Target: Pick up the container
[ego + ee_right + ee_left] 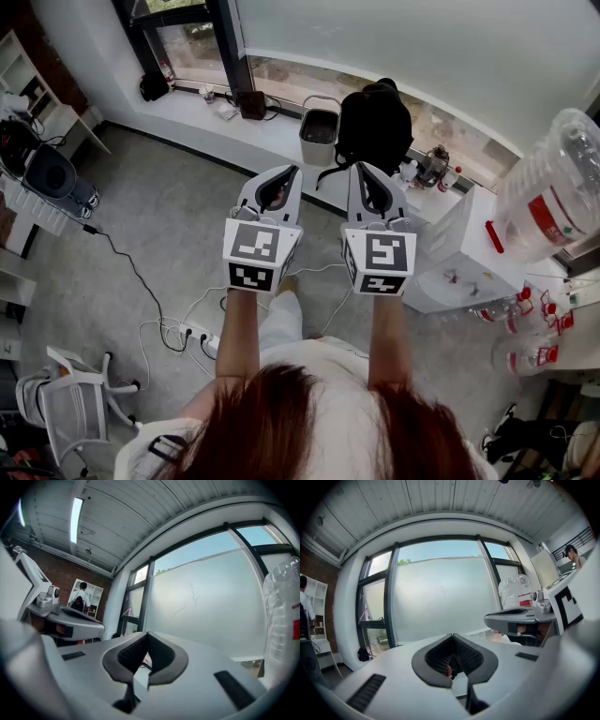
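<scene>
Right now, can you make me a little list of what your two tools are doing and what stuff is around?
Left tool: shut, nothing in it, held up in front
Right tool: shut, nothing in it, beside the left one
Container: big clear bottle with a red label, far right, not touched
Window ledge: black backpack beside a pale bin
Floor: power strip with cables

Head camera steeply down, facing the window (192, 52), left gripper (286, 173) and right gripper (361, 171) cameras close behind their jaws, sharing its frosted pane (440, 597).
</scene>
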The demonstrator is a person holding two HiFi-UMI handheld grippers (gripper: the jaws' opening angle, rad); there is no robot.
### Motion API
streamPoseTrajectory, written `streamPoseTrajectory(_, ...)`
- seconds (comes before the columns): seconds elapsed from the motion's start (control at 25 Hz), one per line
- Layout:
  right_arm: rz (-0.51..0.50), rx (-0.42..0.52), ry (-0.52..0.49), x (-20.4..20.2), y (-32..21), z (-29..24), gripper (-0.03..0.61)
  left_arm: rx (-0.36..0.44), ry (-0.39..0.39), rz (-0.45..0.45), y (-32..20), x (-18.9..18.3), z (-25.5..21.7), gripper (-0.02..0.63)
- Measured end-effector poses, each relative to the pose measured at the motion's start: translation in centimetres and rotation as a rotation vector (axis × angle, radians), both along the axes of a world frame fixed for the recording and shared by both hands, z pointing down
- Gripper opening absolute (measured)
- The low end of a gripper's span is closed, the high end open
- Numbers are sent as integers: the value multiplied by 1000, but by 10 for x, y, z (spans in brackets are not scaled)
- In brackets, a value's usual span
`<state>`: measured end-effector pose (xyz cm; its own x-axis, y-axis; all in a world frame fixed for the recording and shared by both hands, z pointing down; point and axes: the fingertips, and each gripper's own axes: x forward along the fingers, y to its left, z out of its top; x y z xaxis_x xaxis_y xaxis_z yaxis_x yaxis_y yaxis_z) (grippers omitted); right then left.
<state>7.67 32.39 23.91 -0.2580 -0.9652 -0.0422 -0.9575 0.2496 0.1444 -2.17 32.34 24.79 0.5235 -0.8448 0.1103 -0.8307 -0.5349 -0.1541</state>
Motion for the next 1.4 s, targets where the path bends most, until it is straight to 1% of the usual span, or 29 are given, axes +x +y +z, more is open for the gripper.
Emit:
streamPoseTrajectory(0.24, -18, 23, -28, 1, -16, -3, 25, -9, -2, -4, -21, 3, 2, 20)
streamPoseTrajectory(0.4, -13, 2, -41, 3, -32, 2, 25, -22, -2, -5, -39, 4, 5, 20)
streamPoseTrajectory(0.88, -2, -33, -135, 15, -90, 8, 25, -37, -6, -12, -102, 3, 8, 20)
streamPoseTrajectory(1.4, 56, -51, -133, 9, -160, 10, 25, -54, -20, 34, -177, -4, 11, 20)
